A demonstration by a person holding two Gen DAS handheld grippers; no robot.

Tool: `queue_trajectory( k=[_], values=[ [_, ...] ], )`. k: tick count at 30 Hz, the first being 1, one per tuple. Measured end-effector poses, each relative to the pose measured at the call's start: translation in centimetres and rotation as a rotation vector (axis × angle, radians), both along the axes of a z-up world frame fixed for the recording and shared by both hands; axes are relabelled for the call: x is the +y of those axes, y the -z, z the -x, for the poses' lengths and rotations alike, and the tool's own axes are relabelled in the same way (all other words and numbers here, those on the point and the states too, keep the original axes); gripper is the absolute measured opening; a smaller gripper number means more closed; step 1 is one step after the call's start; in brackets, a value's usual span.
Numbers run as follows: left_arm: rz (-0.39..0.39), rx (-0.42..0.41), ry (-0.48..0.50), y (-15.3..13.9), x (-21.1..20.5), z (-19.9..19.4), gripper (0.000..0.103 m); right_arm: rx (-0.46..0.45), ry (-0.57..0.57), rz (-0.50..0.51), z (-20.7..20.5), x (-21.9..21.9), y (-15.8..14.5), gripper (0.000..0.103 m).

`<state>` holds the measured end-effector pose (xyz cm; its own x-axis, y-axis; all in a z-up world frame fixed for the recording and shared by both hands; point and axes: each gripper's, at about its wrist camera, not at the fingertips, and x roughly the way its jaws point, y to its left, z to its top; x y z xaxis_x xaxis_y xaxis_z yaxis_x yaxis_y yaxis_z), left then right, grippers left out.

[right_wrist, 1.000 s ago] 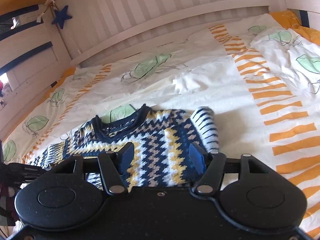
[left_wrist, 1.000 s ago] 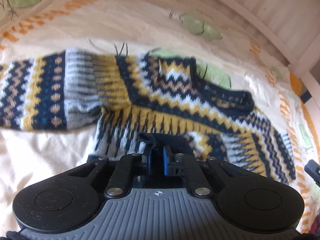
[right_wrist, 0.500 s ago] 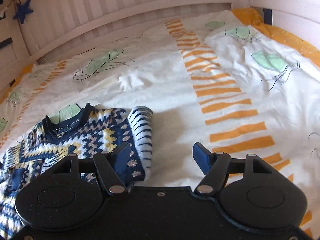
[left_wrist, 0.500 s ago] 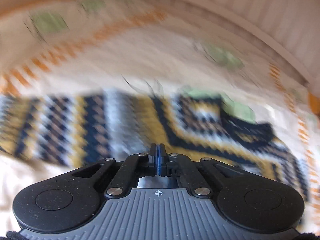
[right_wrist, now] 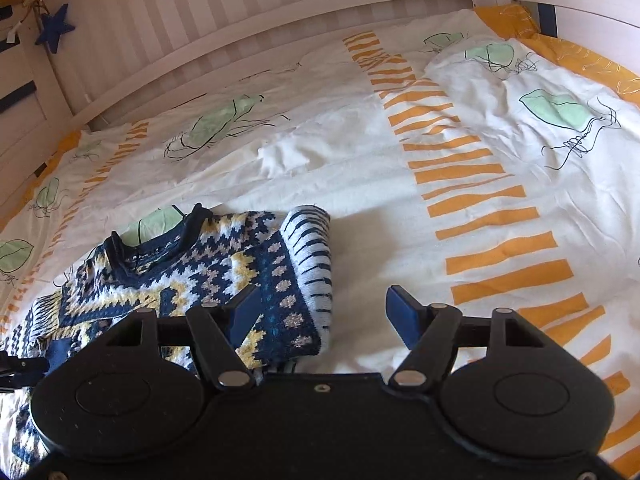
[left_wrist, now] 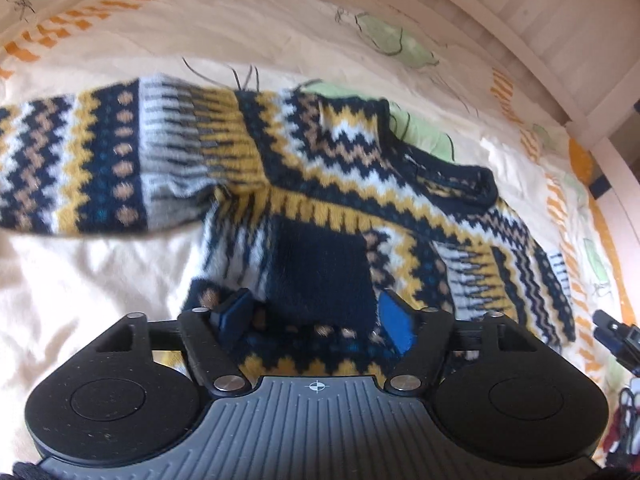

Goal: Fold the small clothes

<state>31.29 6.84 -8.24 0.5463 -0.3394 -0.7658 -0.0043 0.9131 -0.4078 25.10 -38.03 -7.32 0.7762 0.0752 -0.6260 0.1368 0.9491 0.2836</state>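
The patterned sweater (left_wrist: 328,184) lies flat on the bed (right_wrist: 400,184), its long axis across the left view, collar toward the headboard (right_wrist: 240,8). The left hand-held gripper (left_wrist: 316,316) tilts down over the hem; its jaws have just been opening and grip nothing. The right hand-held gripper (right_wrist: 324,316) hangs wide beside the folded sleeve (right_wrist: 312,252).

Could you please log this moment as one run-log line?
stage: mid-fold | left gripper: jaws just opened, over sweater | right gripper: open, empty | surface: duvet
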Motion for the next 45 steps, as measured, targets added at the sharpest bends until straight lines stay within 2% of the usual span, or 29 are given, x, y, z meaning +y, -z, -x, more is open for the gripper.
queue_trajectory(
  k=[5,9,10,11,12,13,14,17,20,22,24,27,34,40,43,45],
  values=[
    [0.068,-0.009,0.0,1.0,-0.5,-1.3,0.071,0.006,-0.018,0.005,-0.1,0.6,0.3,0.073],
    [0.135,-0.038,-0.054,2.0,-0.1,-2.2,0.068,0.006,-0.023,-0.001,0.0,0.6,0.3,0.073],
    [0.138,-0.044,-0.066,1.9,-0.1,-2.2,0.06,0.003,-0.021,-0.003,0.0,0.5,0.2,0.073],
    [0.131,-0.053,-0.075,1.8,0.0,-2.2,0.039,0.002,-0.019,-0.004,0.0,0.4,0.2,0.073],
    [0.109,-0.056,-0.078,1.7,-0.1,-2.2,0.027,0.003,-0.016,-0.005,0.0,0.3,0.2,0.073],
    [0.096,-0.054,-0.068,1.7,-0.1,-2.2,0.011,0.004,-0.012,-0.006,0.0,0.3,0.2,0.073],
    [0.098,-0.058,-0.054,1.7,-0.2,-2.3,0.008,0.006,-0.01,-0.007,0.0,0.3,0.3,0.073],
    [0.108,-0.119,-0.074,0.8,-0.2,-1.6,0.006,0.009,-0.004,-0.002,0.0,0.2,0.3,0.073],
    [0.02,-0.255,-0.093,-2.1,0.0,-0.7,0.006,0.009,0.007,0.004,0.1,0.0,0.3,0.073],
    [-0.029,-0.291,-0.11,-3.2,0.6,-0.8,0.006,0.019,0.018,0.012,0.0,-0.1,0.4,0.073],
    [-0.031,-0.268,-0.154,-3.0,1.5,-1.0,0.006,0.04,0.024,0.019,-0.2,-0.2,0.7,0.073],
    [-0.011,-0.191,-0.189,-1.8,2.1,-1.5,0.006,0.065,0.017,0.03,-0.3,-0.1,1.1,0.073],
    [-0.087,-0.147,-0.156,-1.1,0.9,-2.0,0.006,0.079,-0.044,0.097,-0.7,1.5,1.9,0.074],
    [-0.102,-0.092,-0.165,0.0,1.4,-1.9,0.008,0.134,-0.037,0.187,-1.6,2.0,4.5,0.077],
    [-0.125,-0.083,-0.156,0.1,1.2,-1.9,0.01,0.131,-0.033,0.228,-1.5,2.1,4.7,0.083],
    [-0.139,-0.084,-0.152,0.1,1.1,-1.9,0.014,0.138,-0.024,0.221,-1.5,2.0,4.5,0.083]
  ],
)
